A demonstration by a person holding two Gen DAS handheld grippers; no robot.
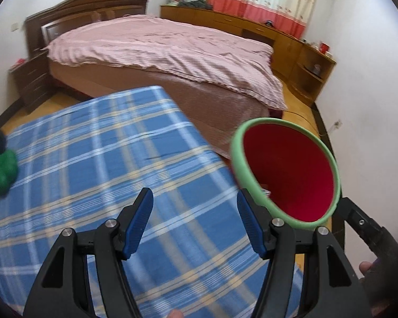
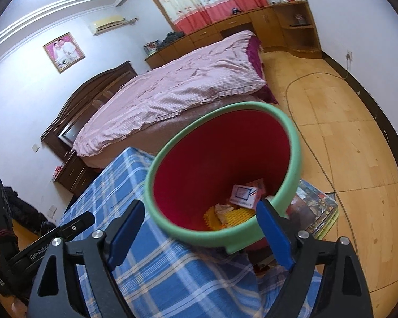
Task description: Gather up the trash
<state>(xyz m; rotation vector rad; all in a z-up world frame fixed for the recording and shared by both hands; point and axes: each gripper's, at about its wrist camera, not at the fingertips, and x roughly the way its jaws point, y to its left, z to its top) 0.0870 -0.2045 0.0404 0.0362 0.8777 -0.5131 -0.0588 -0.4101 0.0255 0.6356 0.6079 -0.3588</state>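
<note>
A red bin (image 2: 220,159) with a green rim stands tilted at the right edge of the table under a blue plaid cloth (image 2: 172,278). Inside lie a white printed card (image 2: 245,194), a yellow ridged piece (image 2: 238,216) and a crumpled scrap. My right gripper (image 2: 200,205) is open at the bin's near rim, its right pad at the rim and its left pad clear of it. My left gripper (image 1: 193,196) hangs open over the plaid cloth (image 1: 106,159) with nothing between its pads. The bin (image 1: 286,175) is just to its right. A blurred green thing (image 1: 4,169) lies at the table's far left.
A bed with a pink cover (image 1: 159,45) fills the room behind the table. Wooden cabinets (image 1: 252,26) line the far wall and a dark nightstand (image 1: 31,79) stands at the left. On the wooden floor run a cable (image 2: 318,159) and a printed mat (image 2: 318,212) beside the bin.
</note>
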